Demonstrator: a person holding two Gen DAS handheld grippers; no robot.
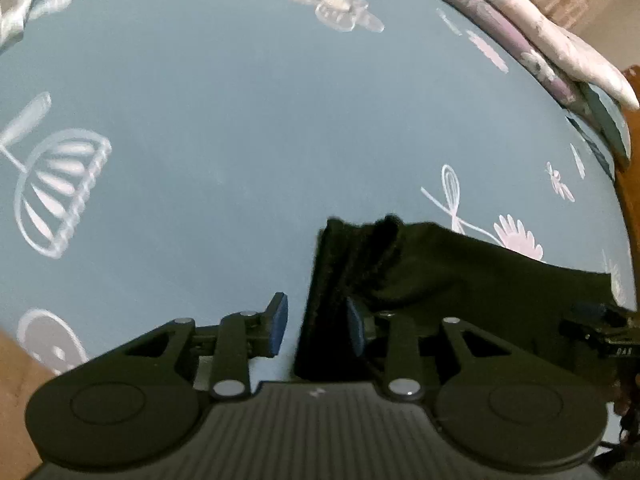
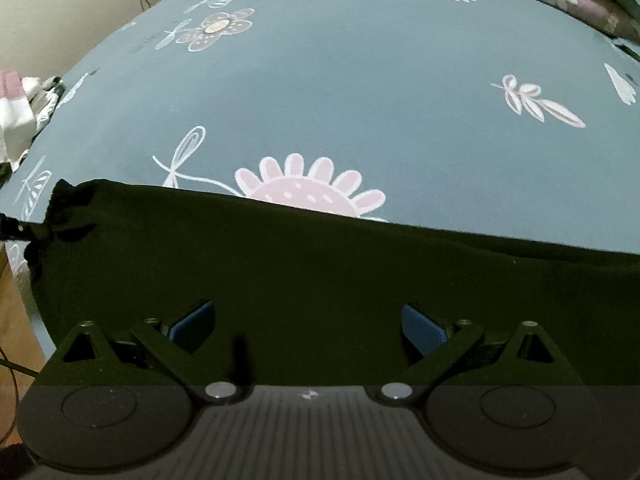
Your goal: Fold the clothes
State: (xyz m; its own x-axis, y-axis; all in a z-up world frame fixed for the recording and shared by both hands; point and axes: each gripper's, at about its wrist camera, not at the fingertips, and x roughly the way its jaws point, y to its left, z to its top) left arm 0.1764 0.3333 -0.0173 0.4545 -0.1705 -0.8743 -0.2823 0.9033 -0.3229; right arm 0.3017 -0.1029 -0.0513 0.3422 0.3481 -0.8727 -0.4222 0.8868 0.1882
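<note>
My left hand-held gripper [image 1: 318, 326] sits low at the near edge of the bed, jaws partly apart with a clear gap between the blue pads [image 1: 280, 322]. The left edge of the black garment [image 1: 440, 276] runs through that gap, close against the right pad; pads aren't pinched on it from what I see. The fabric is bunched into vertical folds there.

My right hand-held gripper [image 2: 308, 328] is wide open, hovering over the garment [image 2: 320, 272], nothing between its pads [image 2: 424, 330]. Can't tell if the tips touch the cloth.

The garment lies spread flat along the near side of the bed, on the grey-blue bedsheet [image 2: 340, 92] with white and pink flower prints. Its far edge runs roughly straight and covers the lower half of a big pink flower print [image 2: 308, 188]. The garment's left corner is rumpled.

A purple and pink floral quilt [image 1: 532, 36] is piled along the far right edge of the bed. There's a white and pink cloth heap [image 2: 16, 112] off the left side.
</note>
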